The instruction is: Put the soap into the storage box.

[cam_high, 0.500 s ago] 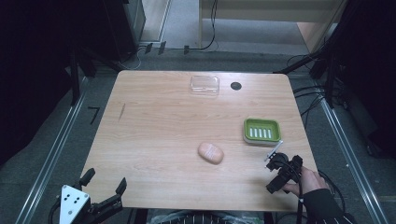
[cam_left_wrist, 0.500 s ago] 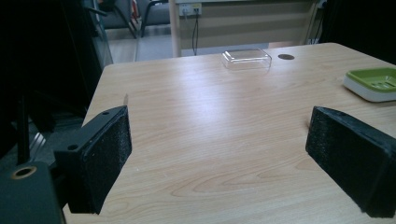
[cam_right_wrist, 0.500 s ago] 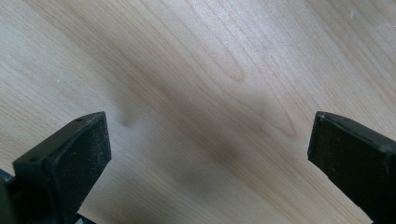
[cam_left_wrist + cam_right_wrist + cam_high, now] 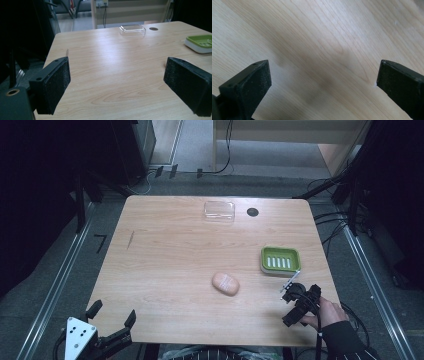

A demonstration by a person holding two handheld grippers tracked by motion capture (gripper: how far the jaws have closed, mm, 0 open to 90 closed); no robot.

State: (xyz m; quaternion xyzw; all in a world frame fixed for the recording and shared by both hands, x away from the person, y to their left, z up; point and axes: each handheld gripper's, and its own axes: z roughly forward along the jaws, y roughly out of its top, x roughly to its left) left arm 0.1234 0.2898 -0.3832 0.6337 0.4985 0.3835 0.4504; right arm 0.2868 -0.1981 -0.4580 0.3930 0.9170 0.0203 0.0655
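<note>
A pink oval soap (image 4: 225, 283) lies on the wooden table (image 4: 165, 250), right of its middle. A green ridged soap dish (image 4: 280, 258) stands to the right of the soap and a little farther back; the same dish (image 4: 200, 43) appears at the right edge of the left gripper view. My left gripper (image 4: 113, 312) hovers at the table's near left corner, open and empty (image 4: 117, 82). A hand in a black sleeve holds my right gripper (image 4: 295, 304) near the front right edge. It is tilted down at bare wood, and its jaws are wide apart with nothing between them (image 4: 324, 80).
A clear plastic box (image 4: 219, 211) rests near the far edge, with a small black round hole (image 4: 252, 212) in the tabletop beside it. Dark floor, metal rails and cables surround the table. Bare wood lies between the left gripper and the soap.
</note>
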